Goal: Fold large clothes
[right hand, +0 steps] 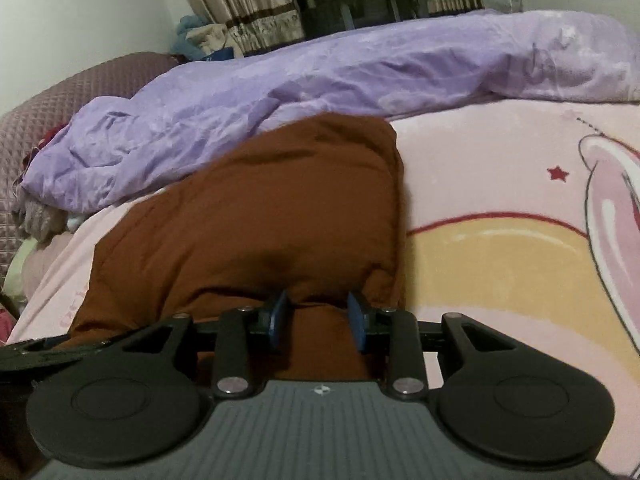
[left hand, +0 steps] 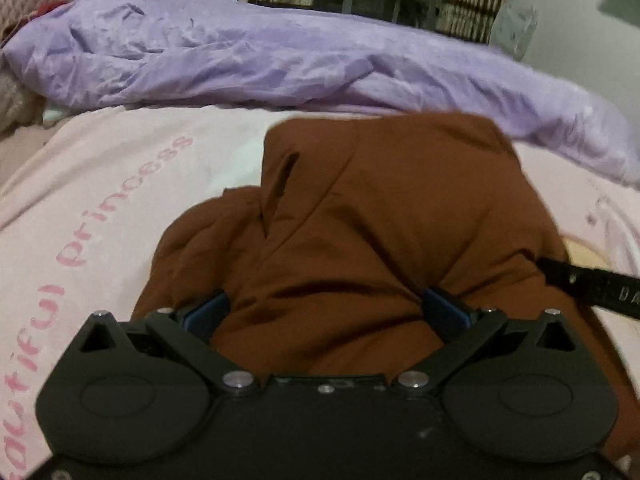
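A large brown garment [left hand: 380, 208] lies bunched on the pink printed bedsheet [left hand: 100, 200]. My left gripper [left hand: 326, 304] has its blue pads [left hand: 208, 314] set wide apart, and a thick bundle of the brown cloth fills the gap and puckers at both pads. The cloth hides the fingertips. In the right wrist view the same garment [right hand: 260, 208] spreads ahead. My right gripper [right hand: 318, 312] has its pads [right hand: 358, 318] much closer together, pinching a fold of it. The two grippers sit side by side at the garment's near edge.
A crumpled purple quilt [right hand: 320, 72] lies across the bed behind the garment. A quilted mauve pillow [right hand: 60, 96] sits at the far left, with striped curtains [right hand: 248, 0] beyond. Bare pink sheet [right hand: 500, 160] with a cartoon print extends to the right.
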A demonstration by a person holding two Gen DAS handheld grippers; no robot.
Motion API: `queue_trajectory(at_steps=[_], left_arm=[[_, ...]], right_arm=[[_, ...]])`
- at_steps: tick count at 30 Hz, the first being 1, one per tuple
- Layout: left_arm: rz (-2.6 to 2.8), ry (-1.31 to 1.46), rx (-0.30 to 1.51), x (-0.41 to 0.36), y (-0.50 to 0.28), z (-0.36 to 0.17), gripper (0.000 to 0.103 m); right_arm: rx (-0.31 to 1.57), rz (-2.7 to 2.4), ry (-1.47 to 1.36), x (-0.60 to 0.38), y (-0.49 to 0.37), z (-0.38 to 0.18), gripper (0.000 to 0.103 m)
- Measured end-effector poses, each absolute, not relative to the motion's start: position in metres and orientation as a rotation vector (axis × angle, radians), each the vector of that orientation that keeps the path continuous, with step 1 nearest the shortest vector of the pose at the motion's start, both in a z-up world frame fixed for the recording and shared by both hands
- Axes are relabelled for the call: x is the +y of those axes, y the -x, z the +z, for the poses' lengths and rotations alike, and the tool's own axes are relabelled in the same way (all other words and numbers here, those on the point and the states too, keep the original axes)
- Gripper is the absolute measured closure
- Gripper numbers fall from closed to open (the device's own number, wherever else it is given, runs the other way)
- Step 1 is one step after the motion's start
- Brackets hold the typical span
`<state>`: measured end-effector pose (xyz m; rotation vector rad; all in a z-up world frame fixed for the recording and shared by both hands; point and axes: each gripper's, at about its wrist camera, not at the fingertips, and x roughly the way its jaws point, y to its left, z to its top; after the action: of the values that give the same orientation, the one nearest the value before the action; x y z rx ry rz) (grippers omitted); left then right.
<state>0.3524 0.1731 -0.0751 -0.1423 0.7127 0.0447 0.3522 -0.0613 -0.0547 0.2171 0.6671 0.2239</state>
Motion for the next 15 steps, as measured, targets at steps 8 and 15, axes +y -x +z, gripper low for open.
queue_trajectory(at_steps=[8,15], left_arm=[[0.093,0.064,0.66,0.169,-0.303,-0.02,0.0],[0.1,-0.041,0.776,0.163,-0.304,-0.069,0.0]], right_arm=[[0.641,0.273,-0.198,-0.064,-0.308,-0.009,0.066],[0.737,0.308,-0.117,-0.044,-0.293,-0.049,0.068]])
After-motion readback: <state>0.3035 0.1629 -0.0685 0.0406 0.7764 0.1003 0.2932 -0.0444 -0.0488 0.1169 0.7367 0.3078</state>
